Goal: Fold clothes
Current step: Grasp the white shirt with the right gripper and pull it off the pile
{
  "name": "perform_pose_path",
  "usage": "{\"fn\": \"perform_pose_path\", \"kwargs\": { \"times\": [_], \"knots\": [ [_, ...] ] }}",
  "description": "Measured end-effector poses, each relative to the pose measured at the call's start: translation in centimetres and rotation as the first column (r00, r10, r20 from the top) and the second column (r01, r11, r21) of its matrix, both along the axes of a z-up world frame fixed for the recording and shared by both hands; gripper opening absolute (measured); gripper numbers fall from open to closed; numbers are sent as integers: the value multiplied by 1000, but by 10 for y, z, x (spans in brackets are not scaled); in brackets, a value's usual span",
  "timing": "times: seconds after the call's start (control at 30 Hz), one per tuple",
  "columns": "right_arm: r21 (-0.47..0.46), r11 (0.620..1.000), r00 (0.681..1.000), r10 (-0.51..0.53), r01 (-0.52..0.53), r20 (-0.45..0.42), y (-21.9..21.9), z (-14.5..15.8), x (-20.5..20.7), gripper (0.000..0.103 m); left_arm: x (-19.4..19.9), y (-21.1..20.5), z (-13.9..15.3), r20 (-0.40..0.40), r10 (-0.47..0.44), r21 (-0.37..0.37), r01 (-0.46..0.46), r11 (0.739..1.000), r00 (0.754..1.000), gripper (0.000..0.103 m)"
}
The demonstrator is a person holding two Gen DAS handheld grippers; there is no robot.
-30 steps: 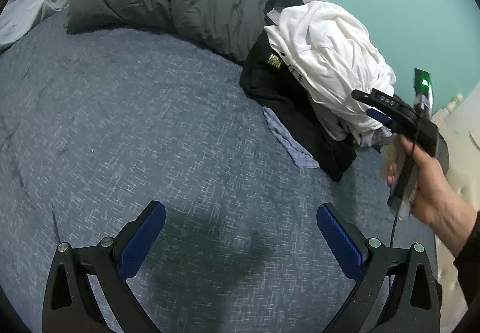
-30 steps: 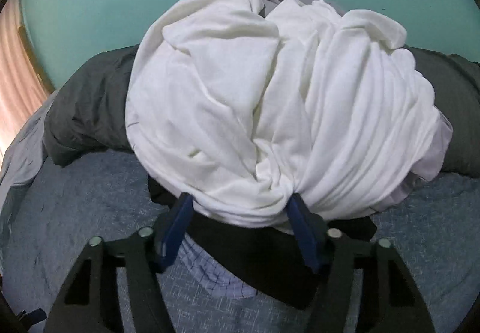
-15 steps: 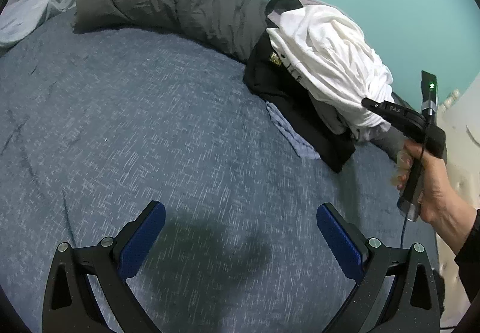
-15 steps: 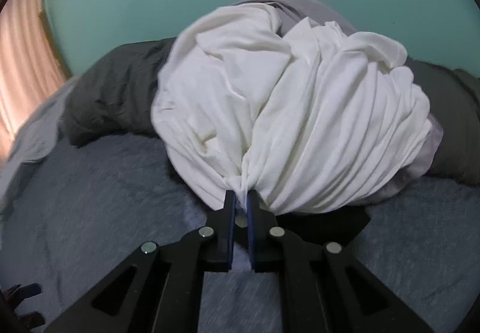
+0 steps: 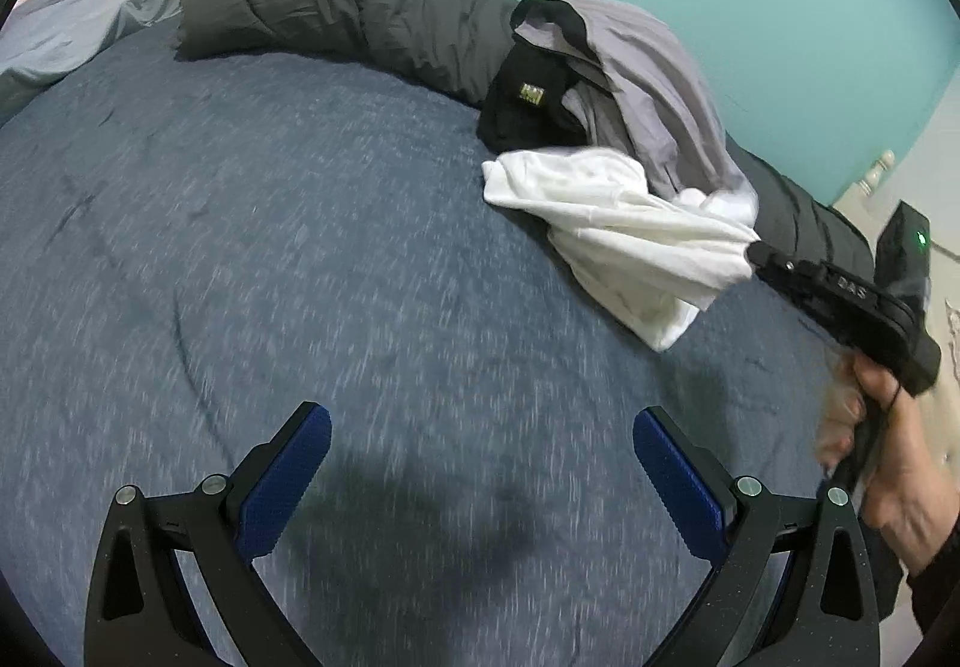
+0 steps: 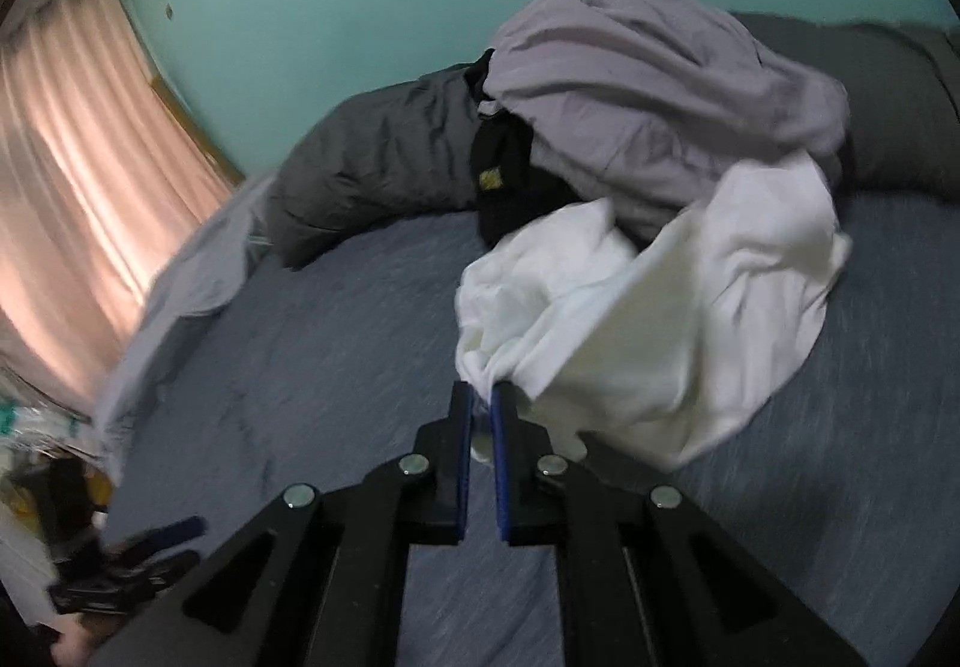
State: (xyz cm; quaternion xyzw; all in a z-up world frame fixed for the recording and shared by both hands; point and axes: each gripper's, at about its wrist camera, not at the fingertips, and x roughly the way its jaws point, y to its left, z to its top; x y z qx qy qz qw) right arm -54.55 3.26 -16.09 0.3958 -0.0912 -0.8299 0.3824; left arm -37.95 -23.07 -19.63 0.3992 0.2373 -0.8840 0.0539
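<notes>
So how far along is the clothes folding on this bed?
Barely started. Nothing lies folded yet. In hand: the right hand-held gripper is shut on a bunched white garment, stretched from the pile toward the blue bedspread. The left hand-held gripper is open and empty. Left: spreading and folding it, then the lilac garment and black garment.

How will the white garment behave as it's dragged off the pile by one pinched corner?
Probably floppy: the white garment fans in loose folds from the right tongs, which are shut on it. Likely light, part hanging clear of the bedspread. It may snag the grey garment draped over its far end.
</notes>
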Motion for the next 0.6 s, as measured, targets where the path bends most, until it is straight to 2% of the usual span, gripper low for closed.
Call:
{"fn": "perform_pose_path", "kwargs": {
  "times": [0.13, 0.6],
  "knots": [
    [-76, 997, 1000, 0, 0, -1, 22, 0, 43, 6, 30, 13, -15, -5, -2, 14, 2, 1000, 1000, 103],
    [-210, 978, 999, 2, -9, -32, 89, -34, 175, 5, 104, 53, -58, -82, -27, -17, 26, 1000, 996, 103]
  ]
}}
